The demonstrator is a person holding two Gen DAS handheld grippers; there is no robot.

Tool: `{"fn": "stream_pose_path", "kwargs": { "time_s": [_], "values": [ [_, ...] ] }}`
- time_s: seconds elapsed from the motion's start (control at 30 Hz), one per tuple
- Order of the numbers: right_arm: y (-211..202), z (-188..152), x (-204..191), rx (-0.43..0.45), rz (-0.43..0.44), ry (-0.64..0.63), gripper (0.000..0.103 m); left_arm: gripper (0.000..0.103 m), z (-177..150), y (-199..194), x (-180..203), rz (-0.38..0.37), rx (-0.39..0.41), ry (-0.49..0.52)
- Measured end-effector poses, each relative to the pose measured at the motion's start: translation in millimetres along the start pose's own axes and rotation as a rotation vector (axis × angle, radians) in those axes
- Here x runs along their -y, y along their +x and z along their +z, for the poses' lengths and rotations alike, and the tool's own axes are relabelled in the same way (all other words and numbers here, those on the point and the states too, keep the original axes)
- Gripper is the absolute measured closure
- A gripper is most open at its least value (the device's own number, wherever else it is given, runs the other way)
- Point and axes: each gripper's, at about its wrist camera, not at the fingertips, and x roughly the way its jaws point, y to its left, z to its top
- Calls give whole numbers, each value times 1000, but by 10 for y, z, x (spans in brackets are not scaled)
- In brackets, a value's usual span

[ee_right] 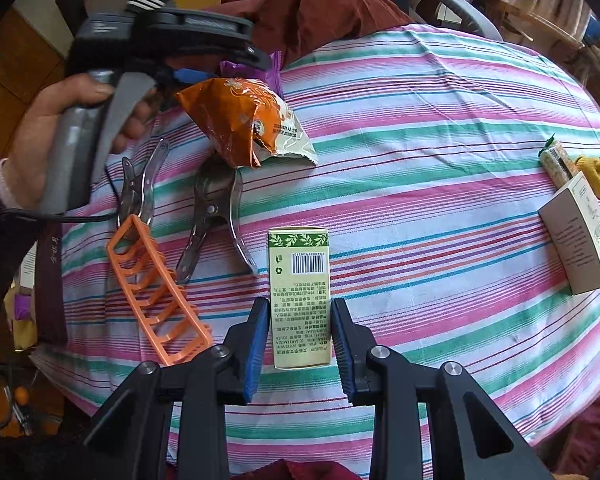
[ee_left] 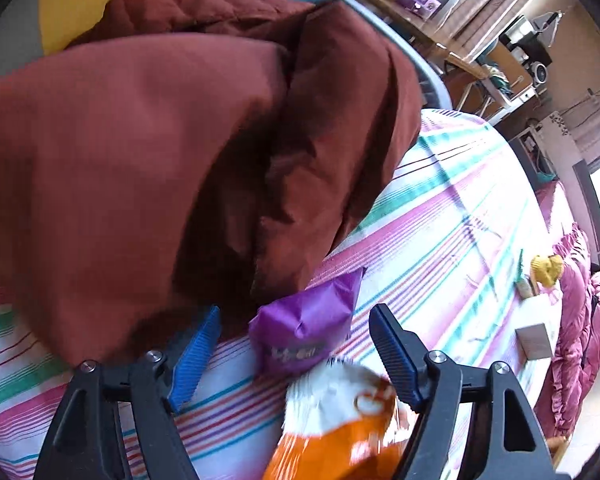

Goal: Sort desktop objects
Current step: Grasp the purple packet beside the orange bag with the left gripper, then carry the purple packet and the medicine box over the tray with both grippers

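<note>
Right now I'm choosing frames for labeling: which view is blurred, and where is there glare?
Left wrist view: the orange snack bag is motion-smeared and the striped tablecloth is washed out by bright light. Right wrist view: sharp, the green box print is crisp; both bend at the fisheye edges.

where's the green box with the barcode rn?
Right wrist view, low centre: the green box lies flat on the striped tablecloth, its near end between the right gripper fingers, with the metal clamp to its left.
</note>
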Motion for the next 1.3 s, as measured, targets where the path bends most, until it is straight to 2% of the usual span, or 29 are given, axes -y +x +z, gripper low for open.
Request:
{"fn": "stream_pose_path", "kwargs": {
  "time_s": [0.1, 0.17, 0.23, 0.27, 0.4, 0.53, 0.73, 1.0, 1.13, 1.3],
  "values": [
    [16, 17, 9, -1, 16, 3, 72, 30, 36, 44, 82, 37, 34, 14],
    [6, 10, 13, -1, 21, 5, 72, 47, 26, 54, 115, 65, 58, 34],
    [-5, 4, 17, 3, 26, 8, 72, 50, -18, 54, 139, 86, 76, 71],
    [-5, 4, 20, 5, 28, 11, 72, 55, -39, 47, 139, 88, 85, 85],
    [-5, 12, 17, 11, 30, 14, 72, 61, -167, -30, 71, 75, 119, 102],
    [-28, -2, 6, 13, 27, 14, 72, 63, -361, -163, 32, 71, 161, 142],
    [-33, -8, -26, 14, 14, 14, 72, 65, -557, -365, -123, 50, 201, 132],
    [3, 1, -61, 14, -9, 13, 72, 65, -898, -702, -375, 21, 249, 73],
    [-7, -10, -64, 19, -26, 24, 72, 65, -1033, -874, -426, 20, 286, 47],
    [-14, -13, -118, 27, -54, 12, 72, 65, -1363, -1251, -564, 38, 352, 15]
  ]
}}
